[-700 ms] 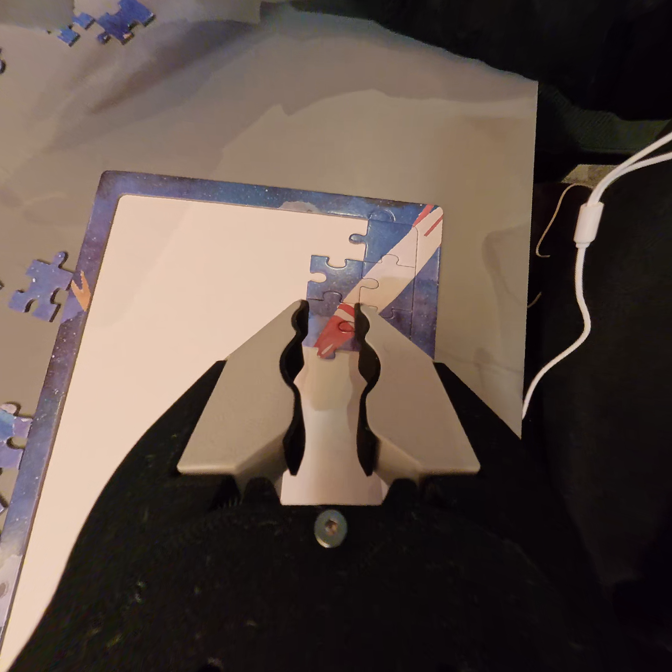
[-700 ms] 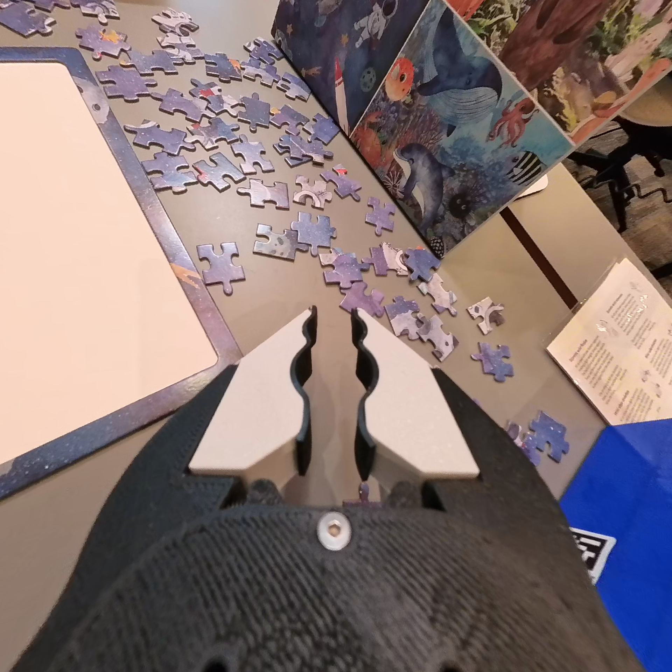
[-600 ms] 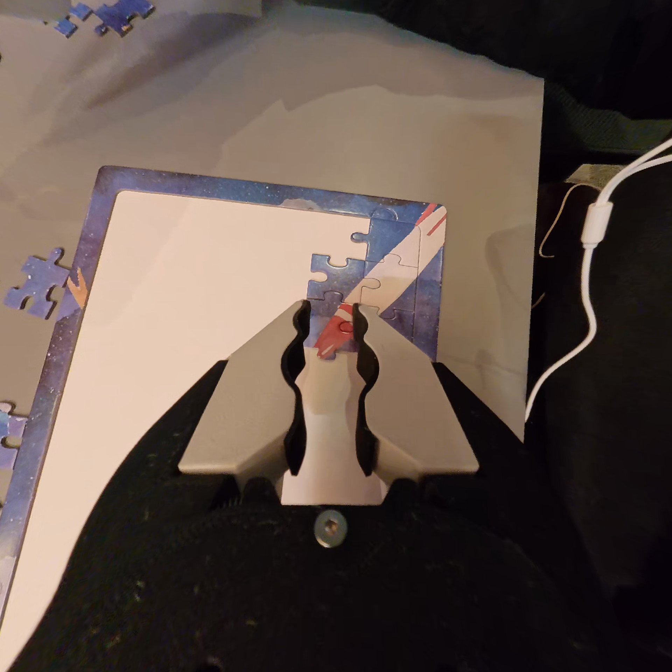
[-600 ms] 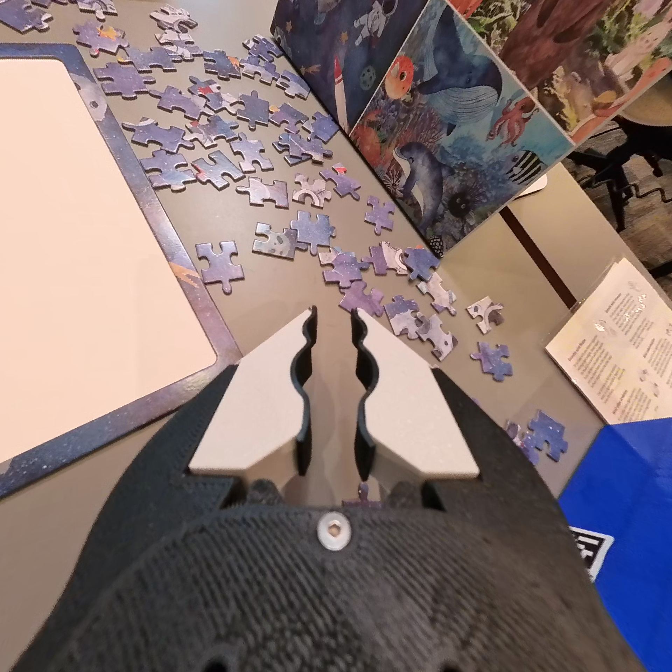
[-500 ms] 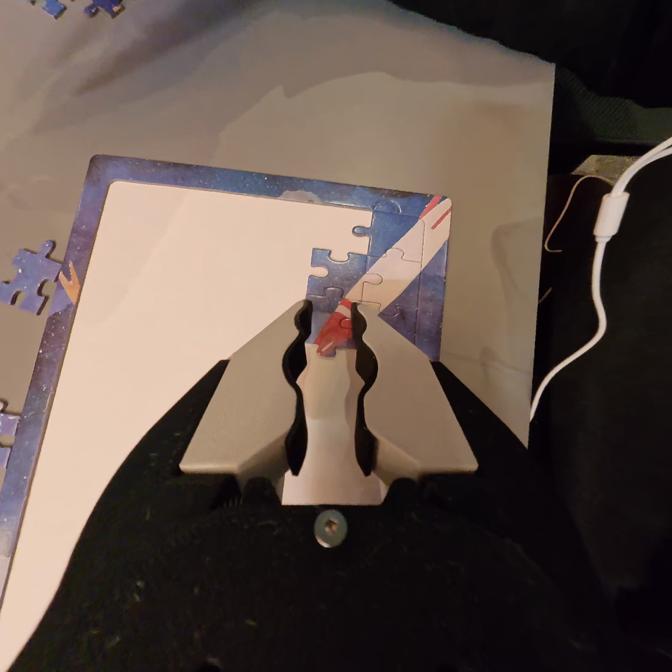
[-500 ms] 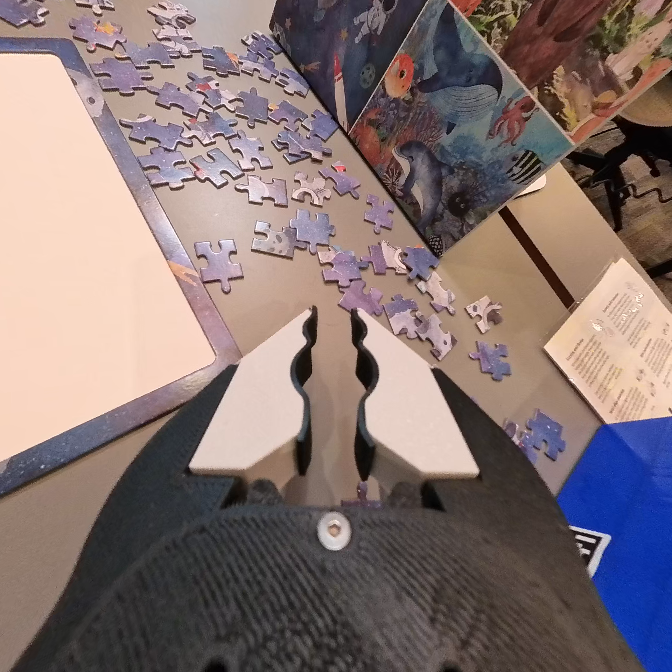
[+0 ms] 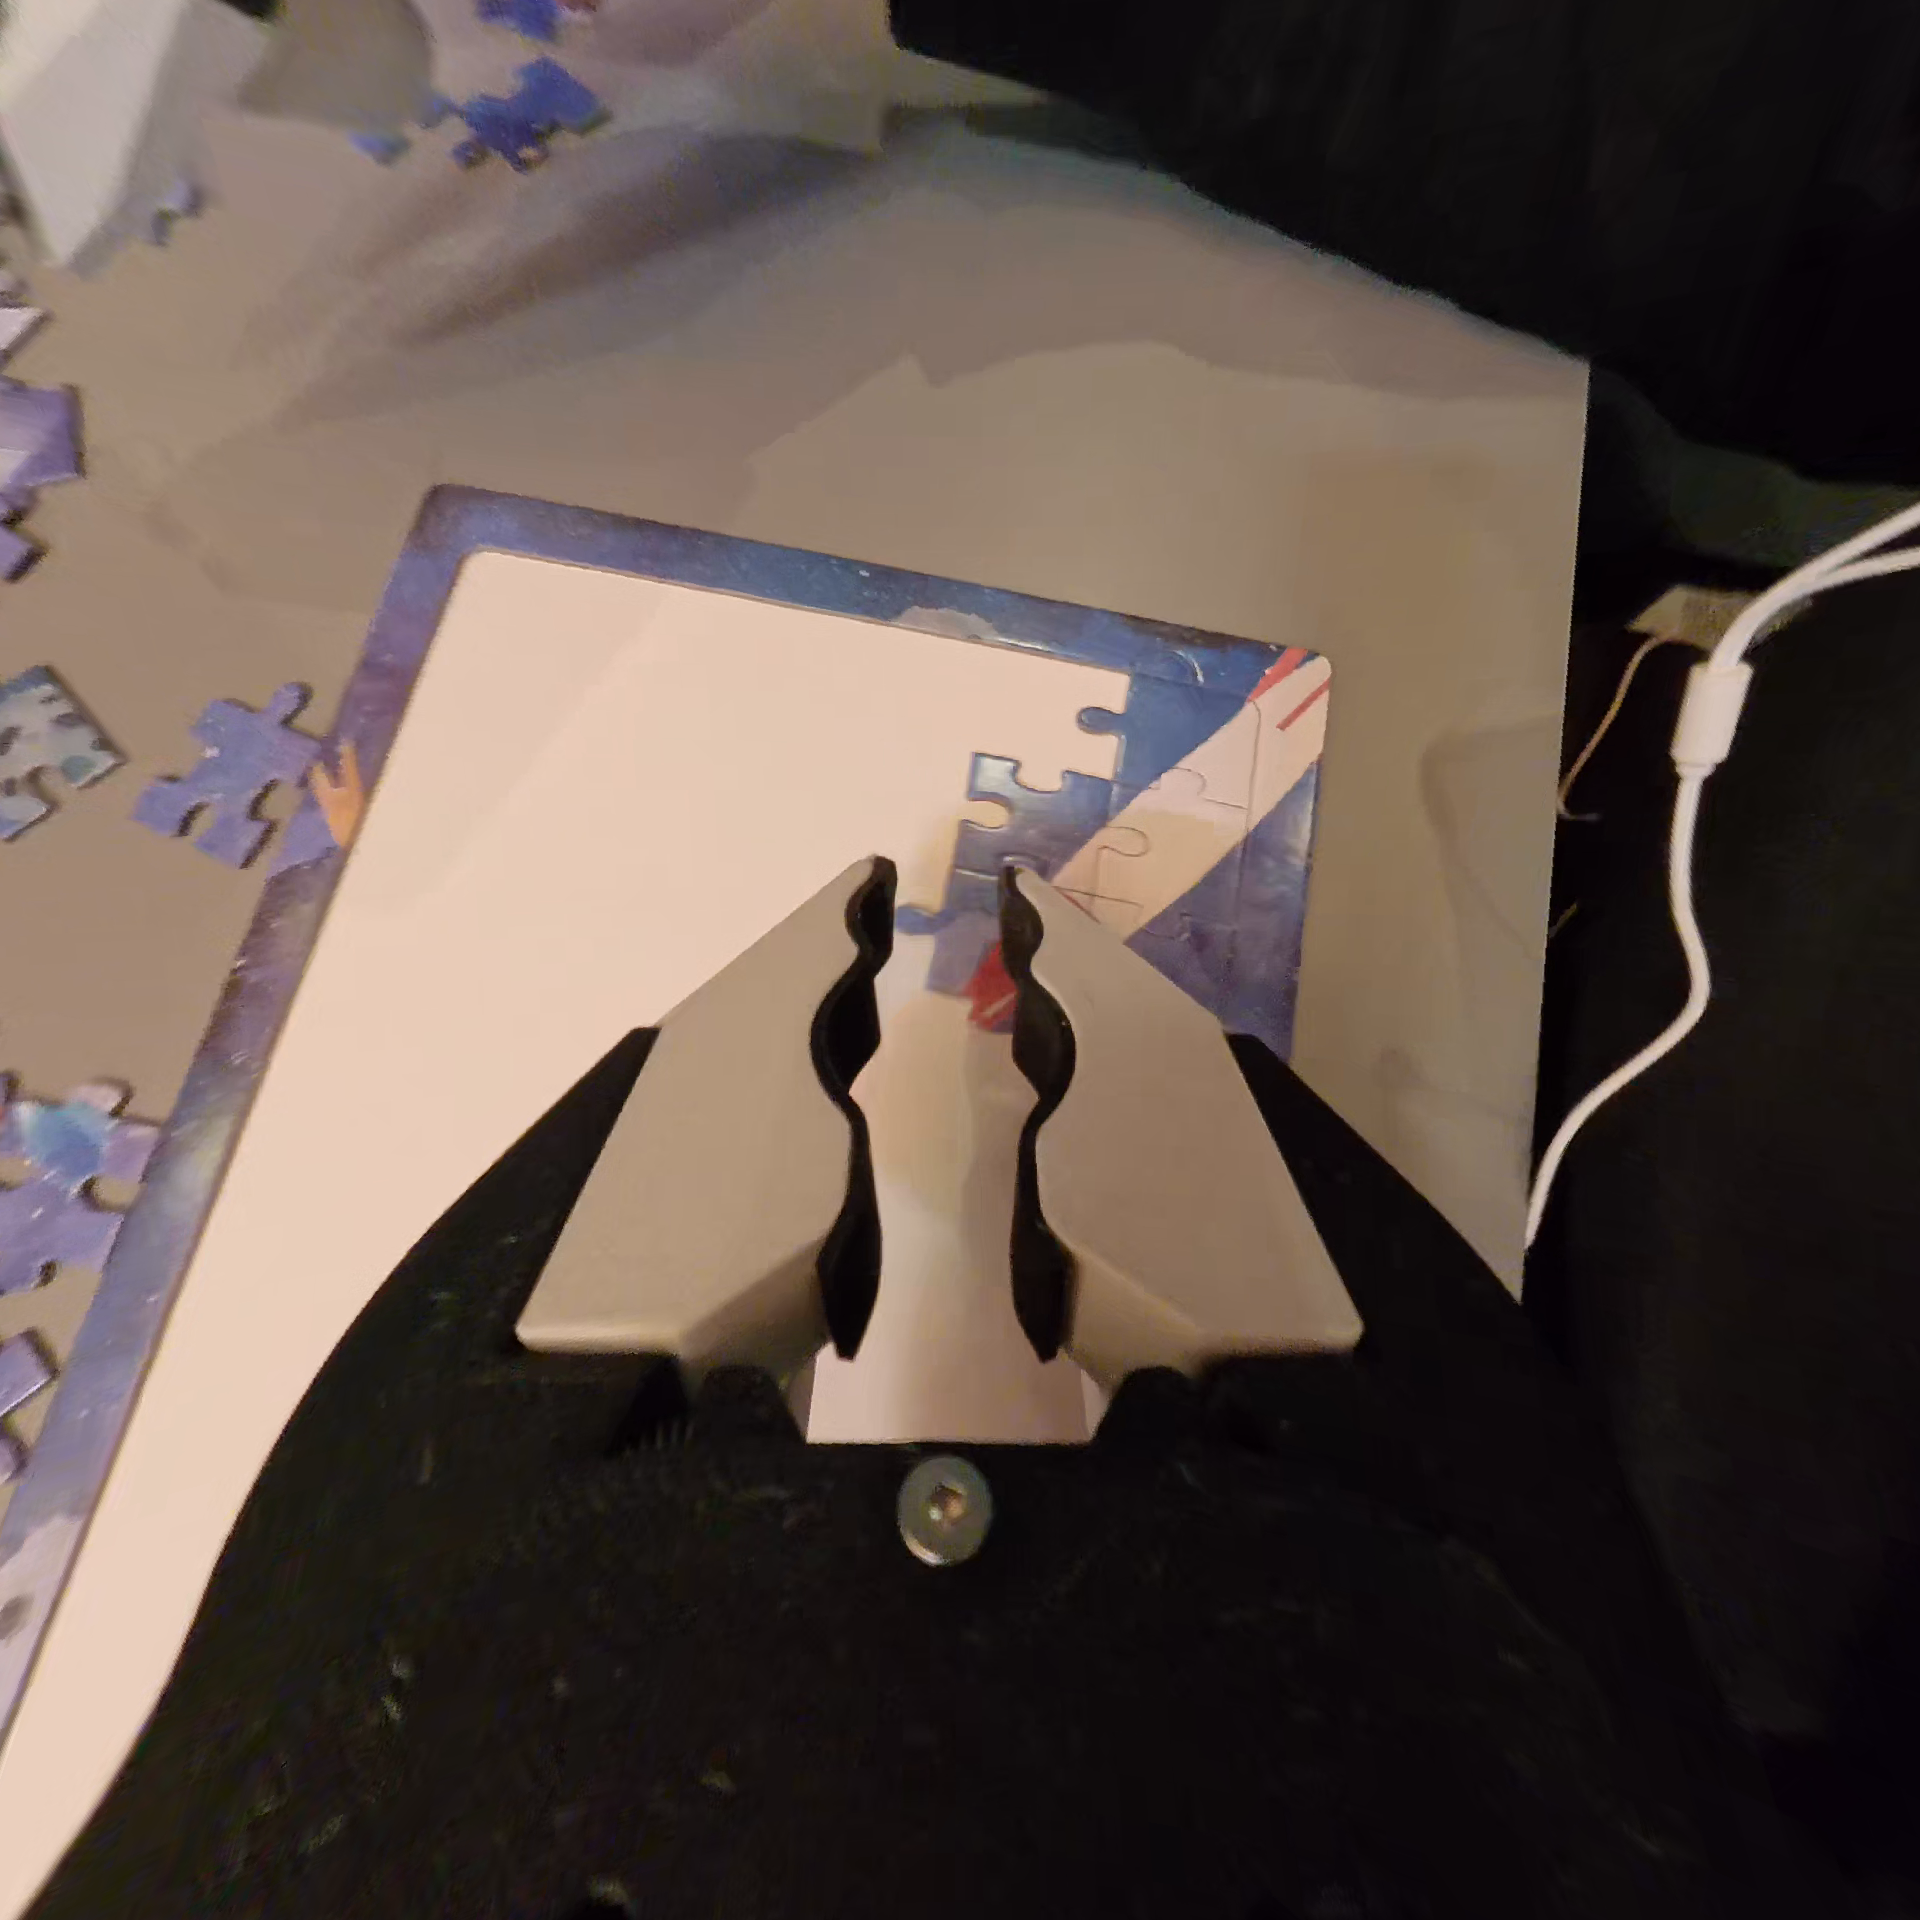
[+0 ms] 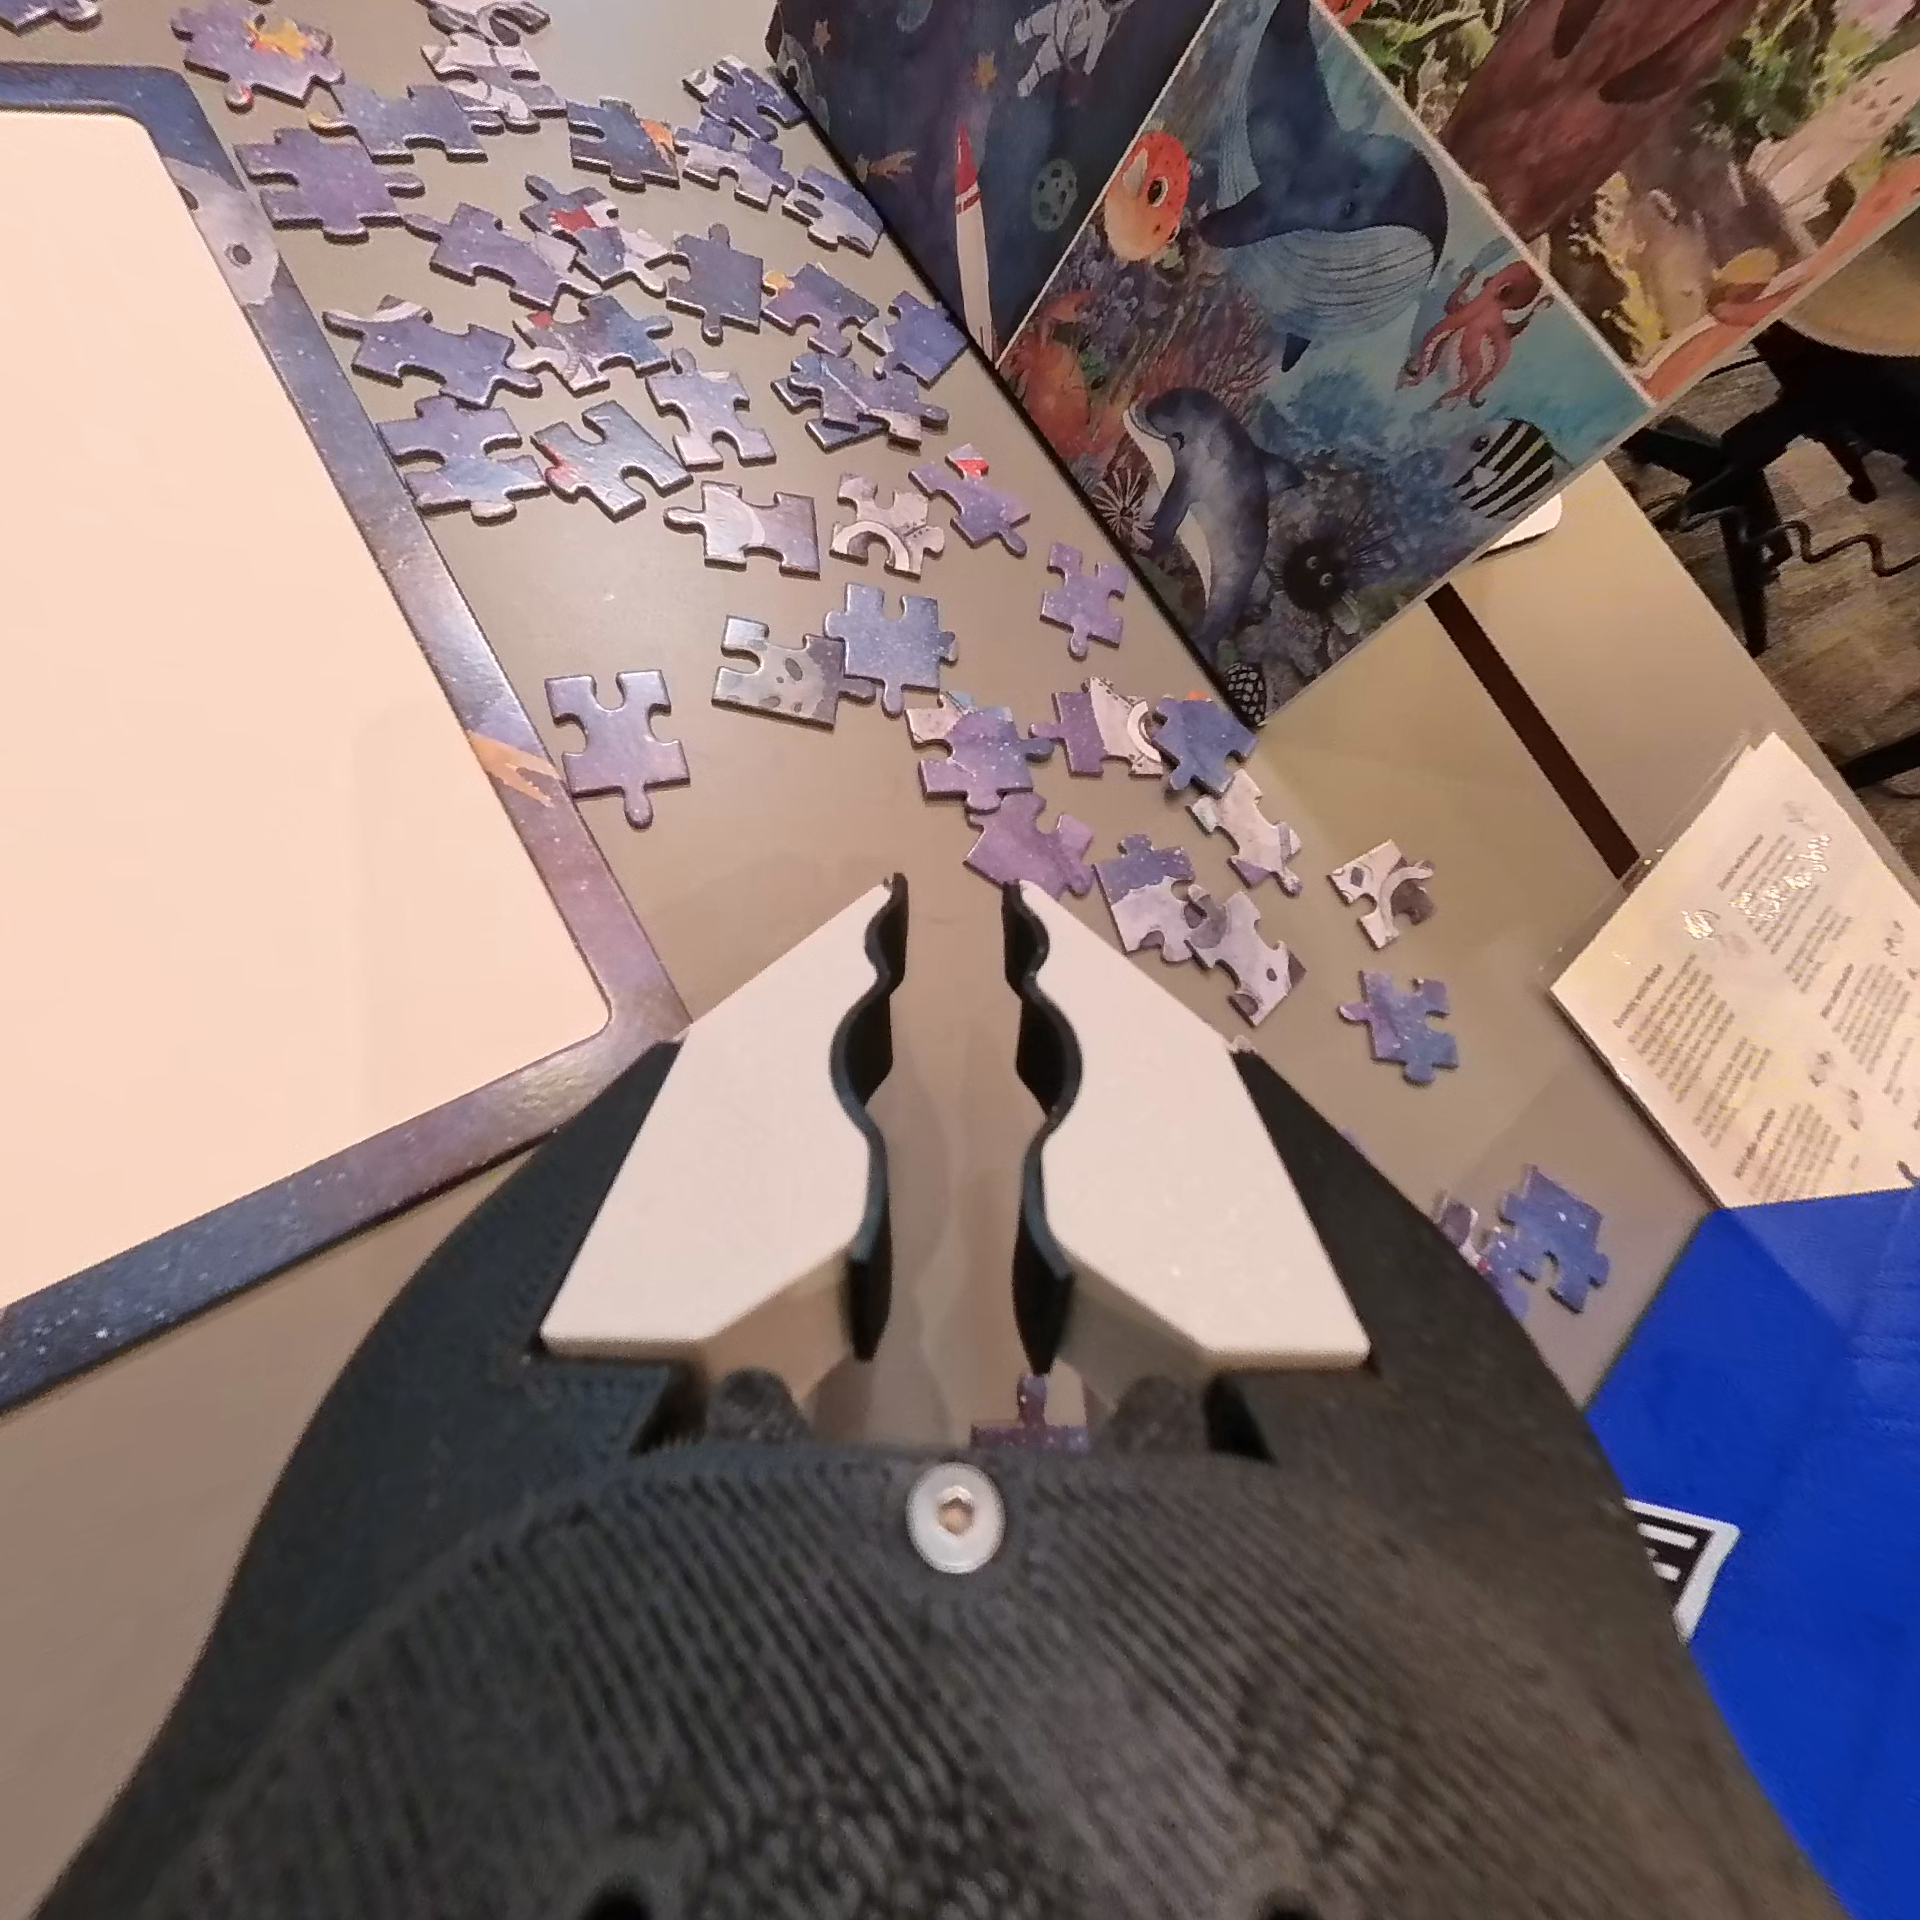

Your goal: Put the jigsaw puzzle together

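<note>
The puzzle frame has a blue border and a bare white inside. Several joined pieces fill its far right corner. A blue piece with a red mark lies against them, partly behind my right finger. My left gripper is open just above that piece and holds nothing. My right gripper is open and empty above the table, beside the frame's corner. Loose blue pieces lie scattered ahead of it.
A picture box stands behind the loose pieces. A printed sheet and a blue object lie at the right. More loose pieces lie left of the frame. A white cable hangs past the table's right edge. Some 20 cm of space lies between my two pairs of fingers. The blue object is about 20 cm from my right fingertips.
My left gripper has shifted left, so the red-marked piece now sits toward its right finger and stays with the joined pieces. My right gripper has barely moved.
</note>
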{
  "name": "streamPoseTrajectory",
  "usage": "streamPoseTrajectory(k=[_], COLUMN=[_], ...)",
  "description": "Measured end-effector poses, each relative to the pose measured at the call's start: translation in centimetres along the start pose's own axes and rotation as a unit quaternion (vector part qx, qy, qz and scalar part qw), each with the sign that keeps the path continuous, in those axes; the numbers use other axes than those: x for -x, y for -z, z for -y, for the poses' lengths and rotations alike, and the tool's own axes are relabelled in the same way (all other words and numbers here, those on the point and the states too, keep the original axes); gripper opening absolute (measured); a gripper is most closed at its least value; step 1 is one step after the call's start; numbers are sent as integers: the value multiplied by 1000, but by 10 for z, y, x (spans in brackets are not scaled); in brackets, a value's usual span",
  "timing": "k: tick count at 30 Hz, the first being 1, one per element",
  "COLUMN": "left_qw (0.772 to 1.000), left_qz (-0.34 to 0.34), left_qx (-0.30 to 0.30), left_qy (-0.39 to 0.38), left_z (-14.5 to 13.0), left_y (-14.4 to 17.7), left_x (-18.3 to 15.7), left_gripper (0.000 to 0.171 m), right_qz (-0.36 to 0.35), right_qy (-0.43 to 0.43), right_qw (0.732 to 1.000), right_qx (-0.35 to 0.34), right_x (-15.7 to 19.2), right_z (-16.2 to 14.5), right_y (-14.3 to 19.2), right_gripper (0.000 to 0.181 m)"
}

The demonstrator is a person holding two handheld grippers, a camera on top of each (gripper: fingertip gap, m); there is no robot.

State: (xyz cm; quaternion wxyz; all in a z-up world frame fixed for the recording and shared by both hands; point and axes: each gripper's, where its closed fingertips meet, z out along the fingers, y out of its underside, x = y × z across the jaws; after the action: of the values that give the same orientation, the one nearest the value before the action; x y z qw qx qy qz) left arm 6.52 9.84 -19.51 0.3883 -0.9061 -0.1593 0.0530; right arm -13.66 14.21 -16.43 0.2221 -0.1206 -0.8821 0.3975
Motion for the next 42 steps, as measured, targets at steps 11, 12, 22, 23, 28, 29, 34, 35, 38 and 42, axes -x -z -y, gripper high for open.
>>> streamPoseTrajectory(k=[11,12,22,23,28,29,34,35,38,42], left_qw=[983,980,972,970,968,968,968,967,963,960], left_qz=[104,116,144,145,138,138,126,126,132,122], left_qx=[-145,-152,-149,-155,-166,-166,-179,-184,-202,-216], left_qy=[42,57,111,117,127,126,126,126,121,129], left_z=[52,49,0,0,1,1,3,4,8,10], left_y=[34,36,64,66,67,66,66,68,74,75], left_x=[152,167,198,200,200,200,198,198,199,199], left_gripper=[15,14,13,13,13,13,13,12,10,9], right_qz=[63,71,99,100,112,119,134,132,128,134], right_qy=[-38,-41,-78,-85,-131,-140,-156,-156,-152,-154], right_qw=[995,994,981,979,965,961,951,952,954,953], right_qx=[-65,-78,-148,-153,-197,-206,-231,-230,-222,-222], right_x=[16,18,18,16,6,5,3,2,1,2], right_z=[14,17,27,27,35,37,42,41,37,36], right_y=[-3,-2,-1,0,12,14,22,22,19,18], right_gripper=[14,13,0,0,2,3,6,6,7,7])
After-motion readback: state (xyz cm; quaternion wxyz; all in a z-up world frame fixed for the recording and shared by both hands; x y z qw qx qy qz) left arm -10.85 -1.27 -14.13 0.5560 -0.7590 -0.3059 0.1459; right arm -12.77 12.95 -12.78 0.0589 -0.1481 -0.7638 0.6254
